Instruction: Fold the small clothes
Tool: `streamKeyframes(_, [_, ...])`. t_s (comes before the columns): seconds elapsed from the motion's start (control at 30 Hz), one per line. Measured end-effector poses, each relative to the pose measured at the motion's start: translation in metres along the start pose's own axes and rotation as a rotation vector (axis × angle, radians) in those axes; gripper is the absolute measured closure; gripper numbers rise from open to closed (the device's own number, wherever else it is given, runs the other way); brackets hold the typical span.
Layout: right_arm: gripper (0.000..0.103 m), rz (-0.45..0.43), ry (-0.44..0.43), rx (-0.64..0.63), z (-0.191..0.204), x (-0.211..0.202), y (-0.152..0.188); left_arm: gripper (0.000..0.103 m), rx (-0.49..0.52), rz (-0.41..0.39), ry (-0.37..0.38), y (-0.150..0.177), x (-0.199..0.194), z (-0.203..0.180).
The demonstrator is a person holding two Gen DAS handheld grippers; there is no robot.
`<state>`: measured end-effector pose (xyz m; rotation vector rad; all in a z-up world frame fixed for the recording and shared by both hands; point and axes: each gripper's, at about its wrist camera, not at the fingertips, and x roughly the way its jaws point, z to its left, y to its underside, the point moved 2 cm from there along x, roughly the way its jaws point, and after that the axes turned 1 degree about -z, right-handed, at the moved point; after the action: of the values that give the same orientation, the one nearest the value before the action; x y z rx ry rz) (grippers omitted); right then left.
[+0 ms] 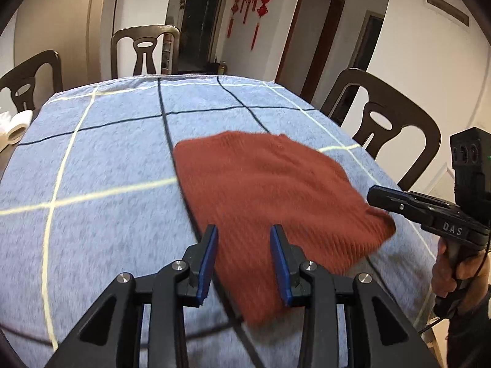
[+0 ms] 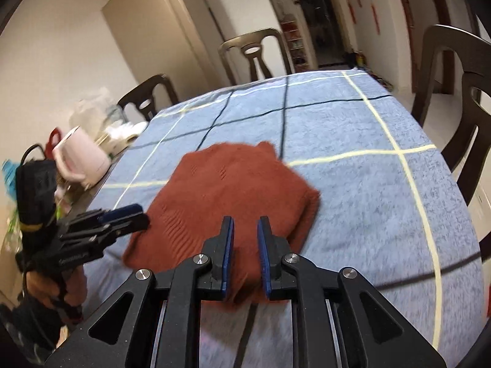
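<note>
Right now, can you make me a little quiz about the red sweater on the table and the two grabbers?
1. True or false: the rust-red knitted garment lies on a blue checked tablecloth.
2. What do the left gripper pads hold? A) the garment B) nothing C) a cup
3. Fill in: the pads on the right gripper are coloured ____.

Key
1. True; it lies folded into a compact shape.
2. B; the jaws stand apart above the garment, clamping nothing.
3. Blue; they stand slightly apart, with no cloth pinched between them.
</note>
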<state>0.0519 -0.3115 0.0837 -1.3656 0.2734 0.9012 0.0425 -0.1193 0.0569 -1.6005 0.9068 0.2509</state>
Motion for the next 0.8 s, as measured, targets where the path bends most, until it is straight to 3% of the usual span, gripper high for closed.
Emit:
streamKeyframes(0.13, [0.087, 0.067, 0.051, -0.048, -0.004, 0.015, 0.019, 0.063, 0.003, 0.037, -0.034, 0.010, 0.009, -0.003])
streamKeyframes(0.23, [0.087, 0.049, 0.015, -0.002, -0.013, 0.013, 0.021, 0.062, -0.008, 0.041, -0.044, 0.009, 0.011, -0.003])
streamKeyframes(0.6, [0.087, 0.055, 0.029, -0.002, -0.009, 0.009, 0.020, 0.061, -0.002, 0.049, -0.057, 0.007, 0.011, -0.005])
streamKeyframes(0.8, [0.084, -0.008, 0.025, 0.014, -0.004, -0.003, 0.004, 0.061, -0.010, 0.020, -0.057, -0.005, 0.003, -0.003])
